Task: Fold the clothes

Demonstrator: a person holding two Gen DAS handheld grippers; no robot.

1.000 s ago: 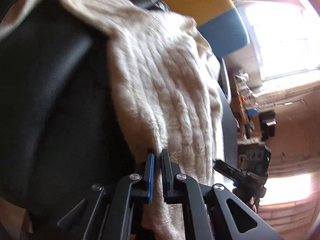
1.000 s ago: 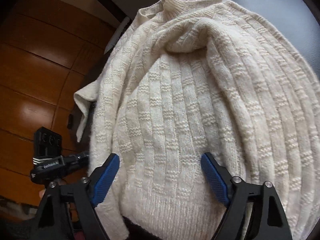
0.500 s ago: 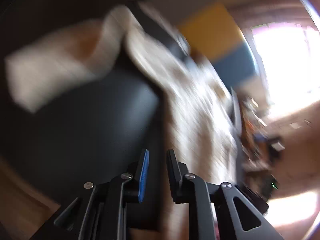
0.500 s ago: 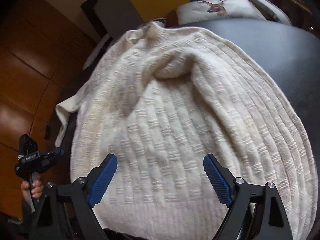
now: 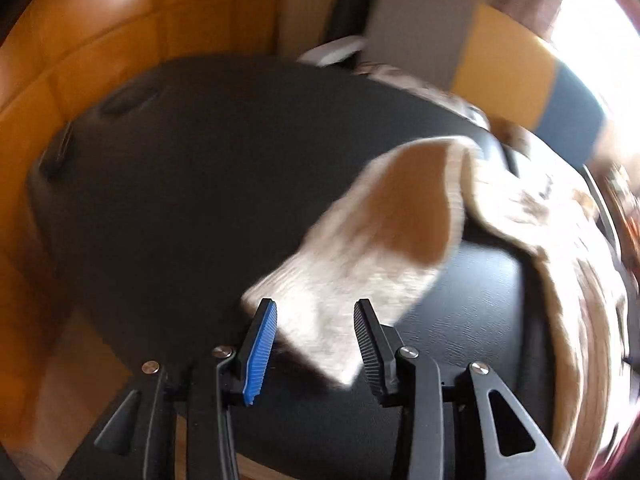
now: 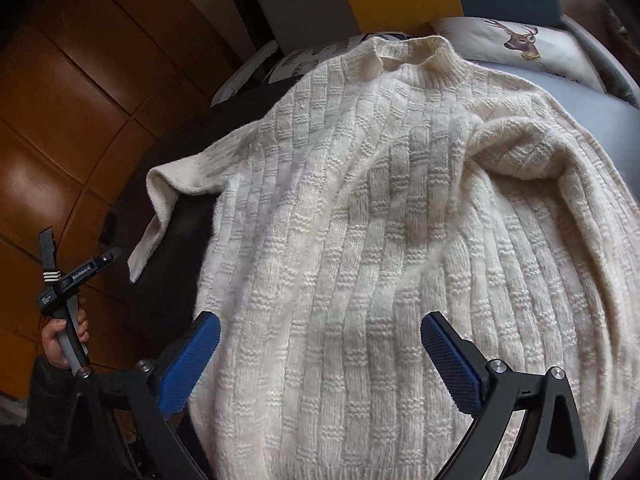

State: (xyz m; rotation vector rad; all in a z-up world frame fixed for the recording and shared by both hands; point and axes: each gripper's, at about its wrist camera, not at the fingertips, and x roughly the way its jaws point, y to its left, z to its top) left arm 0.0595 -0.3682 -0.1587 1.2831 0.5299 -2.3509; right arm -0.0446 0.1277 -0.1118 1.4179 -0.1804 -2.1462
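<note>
Released a second ago, the sweater's sleeve (image 5: 360, 248) drops from the left claw (image 5: 316, 344), jaws just spreading; right claw (image 6: 320, 364) spread wider over the sweater (image 6: 380, 240), freeing it for folding.

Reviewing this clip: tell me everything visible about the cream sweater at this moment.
The sweater is a cream, chunky knit with a basket-weave rib pattern and a ribbed mock collar. It lies spread front-up on a dark padded seat, collar away from the camera. One sleeve is folded across the chest; the other sleeve stretches sideways toward the left gripper, its cuff between the open jaws, blurred. The right gripper hovers open above the hem.
</note>
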